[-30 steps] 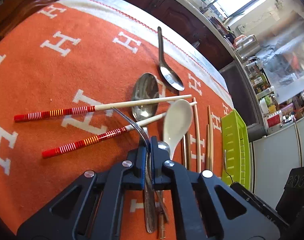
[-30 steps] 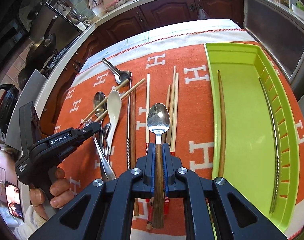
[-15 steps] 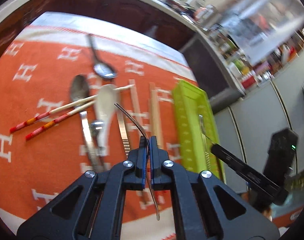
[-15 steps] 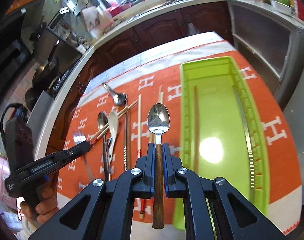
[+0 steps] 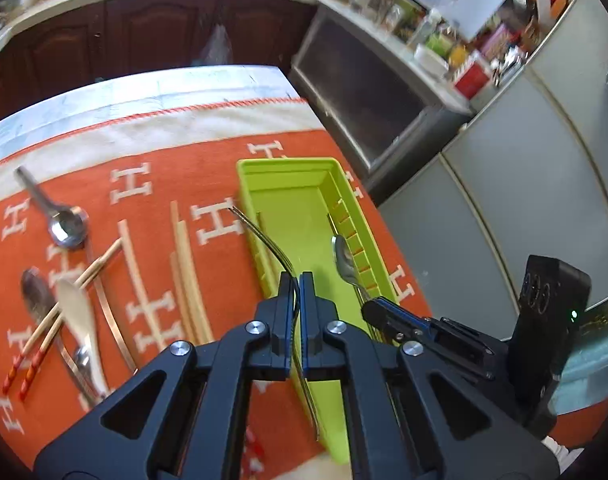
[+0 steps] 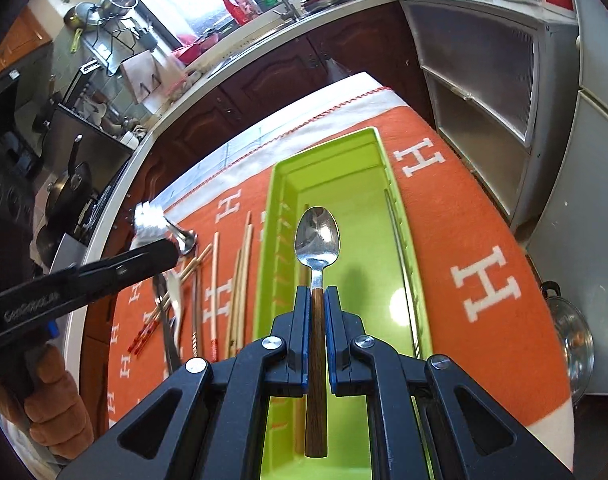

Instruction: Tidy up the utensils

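Spoon (image 6: 316, 240) (steel bowl, wood handle) clamped in right fingers (image 6: 336, 320); left fingers (image 5: 285, 308) grip thin fork (image 5: 263, 240).

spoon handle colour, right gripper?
Dark brown wood grain; the spoon shows best in the right wrist view.
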`<state>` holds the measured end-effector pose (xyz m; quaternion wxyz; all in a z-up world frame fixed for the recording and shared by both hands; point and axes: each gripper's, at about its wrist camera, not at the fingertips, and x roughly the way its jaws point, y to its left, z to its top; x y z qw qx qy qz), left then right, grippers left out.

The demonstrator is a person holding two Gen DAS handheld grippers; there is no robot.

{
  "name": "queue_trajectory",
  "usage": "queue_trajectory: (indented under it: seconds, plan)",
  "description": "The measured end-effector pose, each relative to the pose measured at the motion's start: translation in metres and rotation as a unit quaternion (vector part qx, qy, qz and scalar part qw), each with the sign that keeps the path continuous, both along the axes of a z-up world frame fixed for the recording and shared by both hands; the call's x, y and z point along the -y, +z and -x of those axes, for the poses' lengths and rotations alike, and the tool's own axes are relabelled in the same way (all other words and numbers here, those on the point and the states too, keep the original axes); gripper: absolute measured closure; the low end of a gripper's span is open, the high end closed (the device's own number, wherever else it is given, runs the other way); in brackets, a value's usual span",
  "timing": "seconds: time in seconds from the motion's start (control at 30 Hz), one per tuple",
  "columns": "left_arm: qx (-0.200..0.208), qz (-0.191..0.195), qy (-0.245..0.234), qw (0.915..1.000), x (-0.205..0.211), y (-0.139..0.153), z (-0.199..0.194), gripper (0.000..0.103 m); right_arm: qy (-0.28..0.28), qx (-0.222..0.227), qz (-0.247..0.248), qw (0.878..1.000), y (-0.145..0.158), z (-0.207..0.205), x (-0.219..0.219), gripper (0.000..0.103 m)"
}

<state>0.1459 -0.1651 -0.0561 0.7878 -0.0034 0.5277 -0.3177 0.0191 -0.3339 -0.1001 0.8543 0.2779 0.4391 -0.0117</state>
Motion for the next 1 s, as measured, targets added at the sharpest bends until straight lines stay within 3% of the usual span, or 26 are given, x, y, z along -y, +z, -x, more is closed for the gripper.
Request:
queue_trajectory:
  seconds: [0.3,0.47,0.73,1.0]
  plan:
    - [-0.014,-0.068,-0.030,0.9971,0.057,-0.048,-0.030,0.103,-0.014,-0.031,0.006,0.999,-0.038,-0.047,0.020,0.095]
    - [-0.012,-0.084,-0.035,0.9958,0.062,-0.060,-0.029,0.102,-0.025,-0.018,0.019,0.999,-0.034,-0.047,0.021,0.077]
    - [-0.004,-0.090,-0.035,0.9953,0.040,-0.044,-0.008,0.102,-0.032,-0.018,0.051,0.998,-0.014,-0.013,0.018,0.077]
    - [0.017,-0.103,-0.004,0.9945,-0.019,-0.023,0.037,0.102,-0.014,-0.034,0.065,0.997,-0.004,0.019,0.001,0.069]
